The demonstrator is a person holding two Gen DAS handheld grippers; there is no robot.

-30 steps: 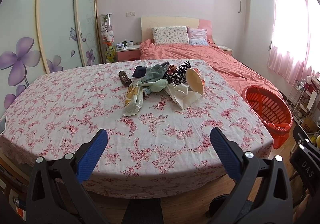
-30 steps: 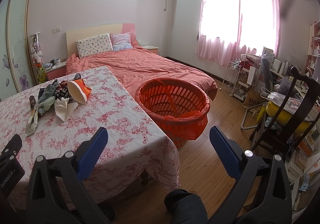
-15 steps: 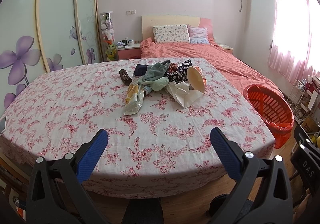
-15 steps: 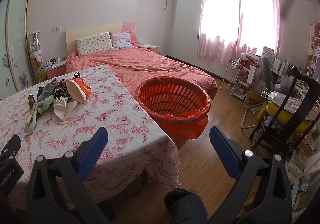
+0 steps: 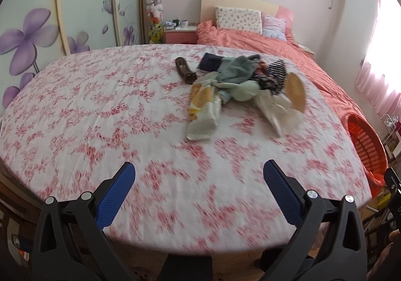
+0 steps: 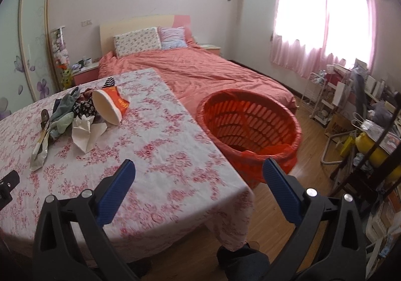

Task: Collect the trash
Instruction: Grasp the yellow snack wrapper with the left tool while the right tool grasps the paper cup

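A pile of trash lies on the floral tablecloth point(image 5: 100, 115): a yellow-white plastic wrapper point(image 5: 204, 110), crumpled white paper point(image 5: 278, 110), a tipped paper cup point(image 5: 297, 95), grey-green cloth point(image 5: 240, 73) and a brown item point(image 5: 185, 71). My left gripper point(image 5: 199, 180) is open and empty above the table's near edge, well short of the pile. My right gripper point(image 6: 199, 180) is open and empty over the table's right corner. The cup point(image 6: 110, 105), paper point(image 6: 85, 130) and the orange basket point(image 6: 250, 128) on the floor show in the right wrist view.
A bed with a salmon cover point(image 6: 200, 75) stands behind the table. A rack and cluttered desk point(image 6: 351, 105) line the right wall, with a dark chair point(image 6: 376, 155) near. The basket also shows at the right edge of the left wrist view point(image 5: 366, 145).
My left gripper has moved forward over the table toward the pile. My right gripper has moved slightly forward; both stay open.
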